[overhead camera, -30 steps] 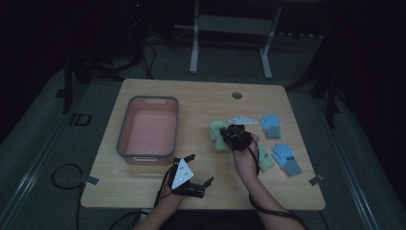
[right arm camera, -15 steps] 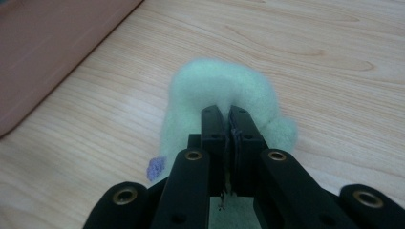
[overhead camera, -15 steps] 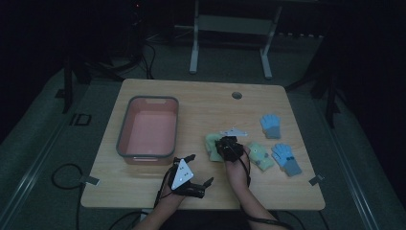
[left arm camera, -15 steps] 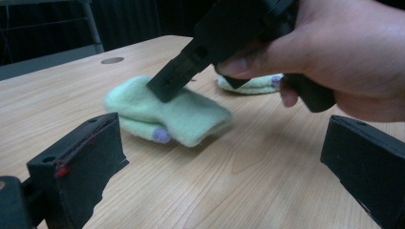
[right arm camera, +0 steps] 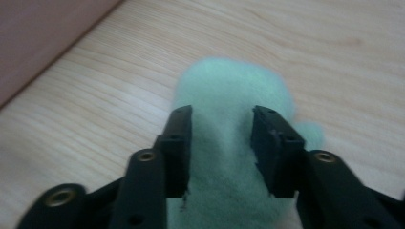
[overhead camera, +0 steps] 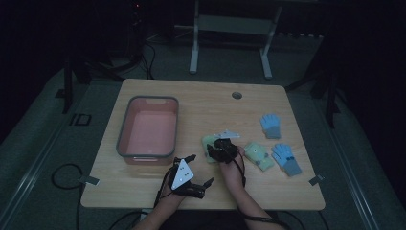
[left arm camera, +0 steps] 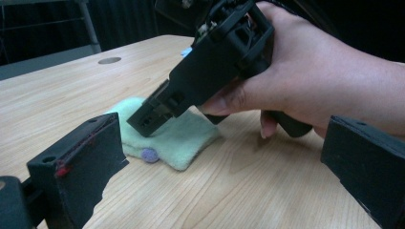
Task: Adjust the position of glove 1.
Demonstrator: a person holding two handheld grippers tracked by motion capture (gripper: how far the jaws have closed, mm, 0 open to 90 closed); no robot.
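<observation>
A light green mitten (right arm camera: 229,90) lies flat on the wooden table (overhead camera: 201,103). My right gripper (right arm camera: 222,138) points down onto it with the jaws partly apart; they have just been opening. The mitten lies under and between them, and the pads do not press on it. In the left gripper view the right gripper (left arm camera: 148,119) rests its tip on the green mitten (left arm camera: 184,136), held by a hand. In the high view the right gripper (overhead camera: 214,151) sits over the green mitten (overhead camera: 208,141). My left gripper (overhead camera: 198,170) stands open near the front edge, nothing between its jaws.
A pink bin (overhead camera: 153,98) with a grey rim stands at the left of the table. Right of my right hand lie a second green mitten (overhead camera: 259,154) and two blue gloves (overhead camera: 271,124) (overhead camera: 286,158). A round hole (overhead camera: 236,95) is near the far edge.
My right hand has come down and slightly toward the near side onto the green mitten. The left gripper has stayed in place.
</observation>
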